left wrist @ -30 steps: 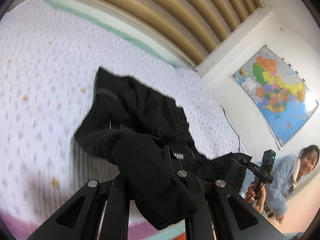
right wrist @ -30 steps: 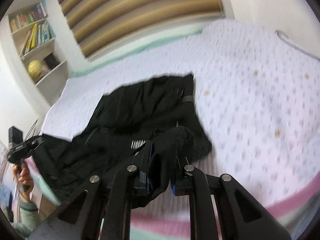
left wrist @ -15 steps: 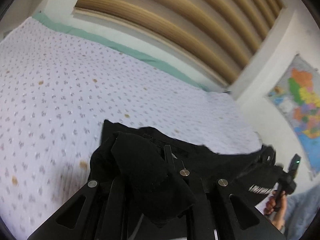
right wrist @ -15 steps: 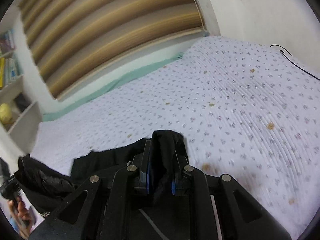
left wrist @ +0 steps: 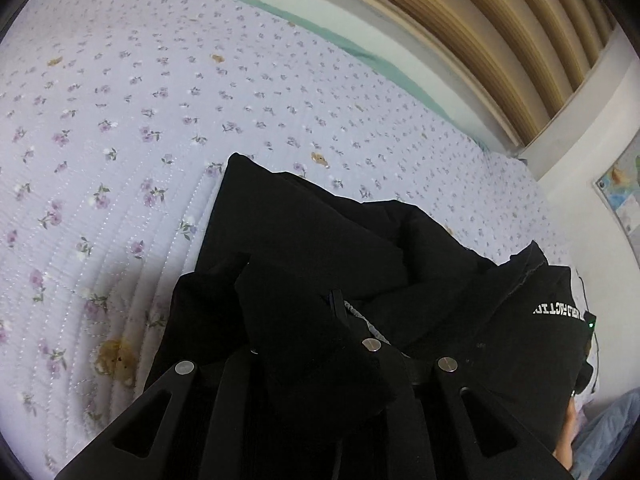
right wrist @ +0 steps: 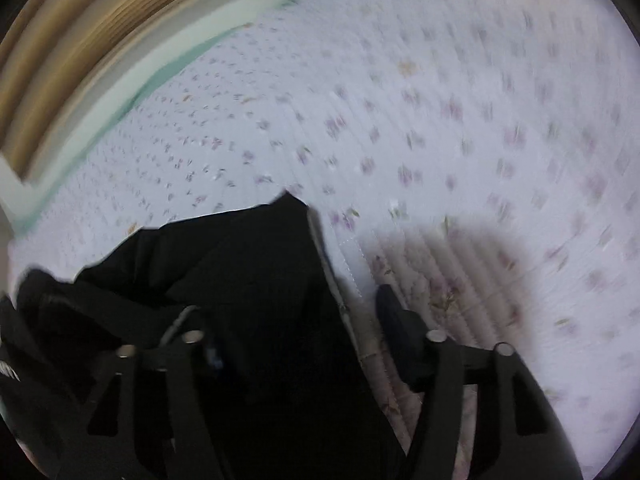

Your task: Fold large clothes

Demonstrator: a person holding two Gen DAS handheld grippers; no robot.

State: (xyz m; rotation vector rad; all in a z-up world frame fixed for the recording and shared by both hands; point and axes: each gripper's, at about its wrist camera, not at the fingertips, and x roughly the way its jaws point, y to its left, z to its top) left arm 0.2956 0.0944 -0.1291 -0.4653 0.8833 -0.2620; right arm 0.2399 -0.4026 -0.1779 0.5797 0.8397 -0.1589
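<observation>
A large black garment (left wrist: 320, 220) lies bunched on the floral quilt of the bed (left wrist: 120, 120). White lettering (left wrist: 558, 310) shows on its right part. My left gripper (left wrist: 296, 300) is shut on a thick fold of the black cloth, which drapes over its fingers and hides the left one. In the blurred right wrist view the garment (right wrist: 240, 260) ends in a corner on the quilt (right wrist: 480, 120). My right gripper (right wrist: 300, 320) is opening, its jaws wide apart. The cloth lies loose between them, against the left finger, and the right finger (right wrist: 394, 316) is bare over the quilt.
A slatted wooden panel (left wrist: 480, 20) and a green strip (left wrist: 280, 4) border the bed's far side. A wall map (left wrist: 624, 184) hangs on the right. A hand (left wrist: 568, 420) and a pale blue sleeve (left wrist: 604, 436) show at the lower right edge.
Both grippers have swung forward and down over the bed, carrying the garment's edge with them. The right gripper, shut on the cloth before, now has its jaws apart and the cloth is loose.
</observation>
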